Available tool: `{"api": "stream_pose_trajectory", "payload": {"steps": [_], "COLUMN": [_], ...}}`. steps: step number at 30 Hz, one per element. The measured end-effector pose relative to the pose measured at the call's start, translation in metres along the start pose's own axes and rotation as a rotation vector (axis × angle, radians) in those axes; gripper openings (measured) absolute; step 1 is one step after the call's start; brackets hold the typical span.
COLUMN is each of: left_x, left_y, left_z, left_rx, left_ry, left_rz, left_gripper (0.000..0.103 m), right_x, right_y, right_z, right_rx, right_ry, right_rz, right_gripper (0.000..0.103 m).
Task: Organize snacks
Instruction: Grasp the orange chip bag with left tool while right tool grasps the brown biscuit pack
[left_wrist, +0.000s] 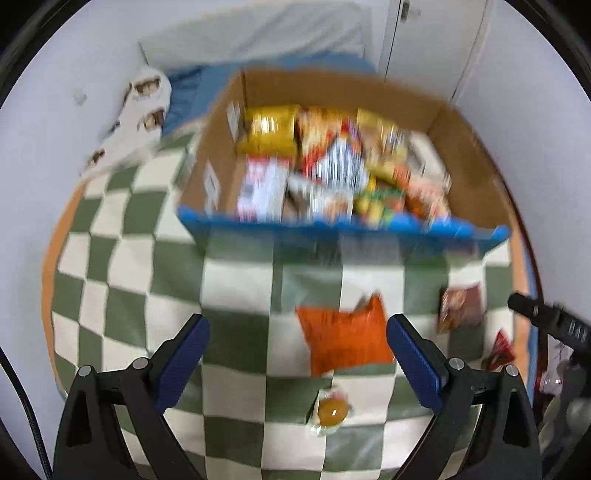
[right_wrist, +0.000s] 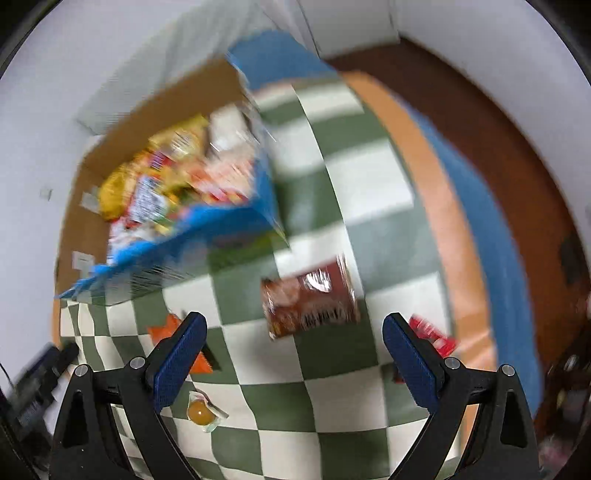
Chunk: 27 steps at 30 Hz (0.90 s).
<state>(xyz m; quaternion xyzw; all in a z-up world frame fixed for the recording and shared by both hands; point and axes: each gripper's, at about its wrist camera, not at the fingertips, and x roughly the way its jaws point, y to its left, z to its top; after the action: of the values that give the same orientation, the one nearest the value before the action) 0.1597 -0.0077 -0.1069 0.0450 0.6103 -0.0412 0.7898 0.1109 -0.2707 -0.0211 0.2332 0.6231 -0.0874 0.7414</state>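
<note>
A cardboard box (left_wrist: 472, 177) with a blue front flap holds several snack packs and stands on a green-and-white checkered blanket (left_wrist: 155, 258). My left gripper (left_wrist: 297, 347) is open above the blanket, with an orange snack bag (left_wrist: 343, 338) lying between its fingers. A small clear pack with a yellow centre (left_wrist: 330, 410) lies just below it. In the right wrist view my right gripper (right_wrist: 291, 347) is open over a brown snack pack (right_wrist: 310, 299). A red pack (right_wrist: 432, 332) lies by its right finger. The box (right_wrist: 147, 114) sits up left; both views are blurred.
A brown pack (left_wrist: 461, 304) and a red pack (left_wrist: 500, 350) lie at the blanket's right edge. White cloth with brown patches (left_wrist: 136, 118) lies at the far left by the wall. The orange bag (right_wrist: 166, 328) and yellow-centred pack (right_wrist: 203, 411) show behind my right gripper's left finger.
</note>
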Motion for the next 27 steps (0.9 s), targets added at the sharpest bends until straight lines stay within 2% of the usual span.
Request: {"api": "stream_pose_trajectory", "payload": {"steps": [4, 7, 12, 16, 18, 20, 22, 24, 27], "left_x": [0.032, 0.046, 0.063, 0.066, 0.066, 0.066, 0.066, 0.073, 0.088], "left_y": [-0.011, -0.029, -0.056, -0.065, -0.07, -0.075, -0.084, -0.094, -0.11], "left_z": [-0.016, -0.024, -0.035, -0.041, -0.043, -0.046, -0.047, -0.051, -0.057], "left_rx": [0.058, 0.199, 0.427, 0.521, 0.568, 0.623, 0.697, 0.772, 0.895], "left_ry": [0.062, 0.077, 0.074, 0.076, 0.075, 0.079, 0.092, 0.105, 0.142], "left_rz": [0.02, 0.059, 0.155, 0.173, 0.169, 0.165, 0.155, 0.152, 0.182], "left_gripper": [0.098, 0.098, 0.098, 0.098, 0.098, 0.098, 0.098, 0.098, 0.098], "right_x": [0.052, 0.074, 0.099, 0.112, 0.11, 0.107, 0.105, 0.106, 0.106], "right_y": [-0.032, -0.041, -0.038, -0.025, -0.014, 0.0, 0.016, 0.023, 0.016], "right_z": [0.001, 0.001, 0.006, 0.001, -0.006, -0.017, -0.033, -0.044, -0.056], "right_rx": [0.206, 0.33, 0.394, 0.292, 0.181, 0.035, -0.132, -0.209, -0.182], "right_ry": [0.11, 0.131, 0.12, 0.126, 0.122, 0.13, 0.155, 0.19, 0.246], "right_rz": [0.098, 0.142, 0.1, 0.004, -0.022, -0.057, -0.112, -0.119, -0.075], "right_gripper": [0.095, 0.094, 0.094, 0.087, 0.077, 0.075, 0.075, 0.076, 0.082]}}
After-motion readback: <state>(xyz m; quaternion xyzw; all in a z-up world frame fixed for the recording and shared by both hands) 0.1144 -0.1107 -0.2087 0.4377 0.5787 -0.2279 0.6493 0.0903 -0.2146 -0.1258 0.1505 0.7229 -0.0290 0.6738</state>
